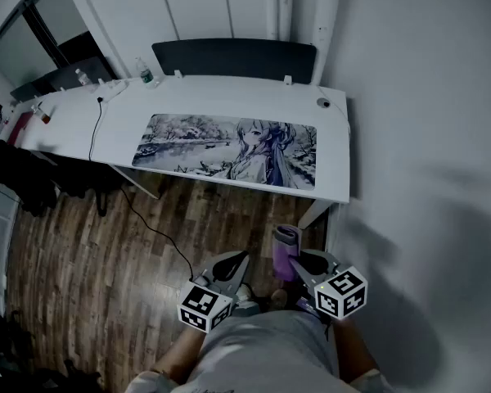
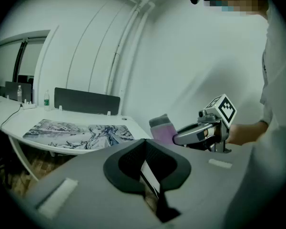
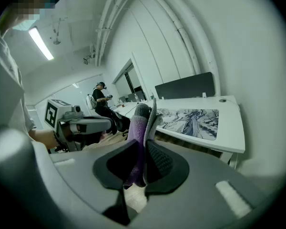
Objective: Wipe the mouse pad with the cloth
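White desk (image 1: 74,133) carries the mouse pad (image 1: 229,151) lengthwise; short of it, right gripper (image 3: 144,157) clamps upright cloth (image 3: 136,128), left gripper (image 2: 144,160) closed, empty.

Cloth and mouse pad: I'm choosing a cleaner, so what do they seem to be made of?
The cloth looks like soft, fuzzy fabric, purple and grey, possibly microfibre: it shows nap and bunches in folds between the right gripper's jaws. The mouse pad looks like a thin, matte, printed fabric-topped mat: it lies flat on the desk without glare. Its backing is hidden.

Grey left claw (image 1: 233,260), black-white marker cube (image 1: 203,308)
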Action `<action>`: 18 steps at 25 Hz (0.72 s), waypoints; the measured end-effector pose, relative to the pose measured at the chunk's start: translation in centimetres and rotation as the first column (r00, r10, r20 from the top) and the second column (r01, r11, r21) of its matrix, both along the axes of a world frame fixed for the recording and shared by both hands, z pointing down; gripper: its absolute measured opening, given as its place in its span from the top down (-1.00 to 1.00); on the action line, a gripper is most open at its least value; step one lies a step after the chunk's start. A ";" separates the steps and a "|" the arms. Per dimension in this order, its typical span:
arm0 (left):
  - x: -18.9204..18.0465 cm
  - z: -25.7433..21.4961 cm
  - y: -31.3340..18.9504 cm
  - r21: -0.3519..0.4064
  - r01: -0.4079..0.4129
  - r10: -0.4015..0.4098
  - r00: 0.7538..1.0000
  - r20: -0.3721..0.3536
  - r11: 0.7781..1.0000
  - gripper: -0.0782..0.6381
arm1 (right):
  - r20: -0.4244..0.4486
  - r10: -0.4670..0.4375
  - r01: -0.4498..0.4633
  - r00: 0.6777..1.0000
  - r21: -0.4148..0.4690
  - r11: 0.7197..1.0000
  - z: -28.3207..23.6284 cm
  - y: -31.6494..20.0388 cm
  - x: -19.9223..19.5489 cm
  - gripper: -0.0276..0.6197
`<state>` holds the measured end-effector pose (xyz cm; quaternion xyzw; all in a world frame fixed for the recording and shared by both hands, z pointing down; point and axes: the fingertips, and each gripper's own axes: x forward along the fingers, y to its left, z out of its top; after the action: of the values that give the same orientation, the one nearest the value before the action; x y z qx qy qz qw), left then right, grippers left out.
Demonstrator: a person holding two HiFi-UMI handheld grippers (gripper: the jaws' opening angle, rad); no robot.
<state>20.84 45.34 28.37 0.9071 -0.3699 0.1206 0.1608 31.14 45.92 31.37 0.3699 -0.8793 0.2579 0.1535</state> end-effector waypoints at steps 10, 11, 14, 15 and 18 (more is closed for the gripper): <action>-1.8 -0.2 -0.5 0.021 0.003 -0.003 1.000 -0.009 1.000 0.73 | -0.008 0.028 -0.028 1.000 0.011 1.000 0.0 -0.4 -0.9 0.71; -2.0 -0.3 -0.5 0.021 0.006 -0.006 1.000 -0.011 1.000 0.73 | -0.010 0.030 -0.030 1.000 0.012 0.999 0.0 -0.5 -1.0 0.71; -2.8 -0.3 -0.6 0.020 0.013 -0.013 1.000 -0.019 1.000 0.73 | -0.002 0.027 -0.027 1.000 0.006 1.000 -0.1 -0.7 -1.4 0.71; -3.1 -0.2 -0.6 0.020 0.015 -0.014 1.000 -0.022 1.000 0.73 | 0.010 0.018 -0.018 1.000 -0.002 1.000 -0.2 -0.7 -1.8 0.71; -3.9 -0.1 -0.7 0.020 0.016 -0.015 0.999 -0.029 1.000 0.73 | 0.033 -0.011 0.012 0.999 -0.012 1.000 -0.3 -0.7 -2.9 0.70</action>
<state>16.97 44.63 28.26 0.9073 -0.3759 0.1025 0.1581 28.26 45.18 31.06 0.3596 -0.8821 0.2686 0.1428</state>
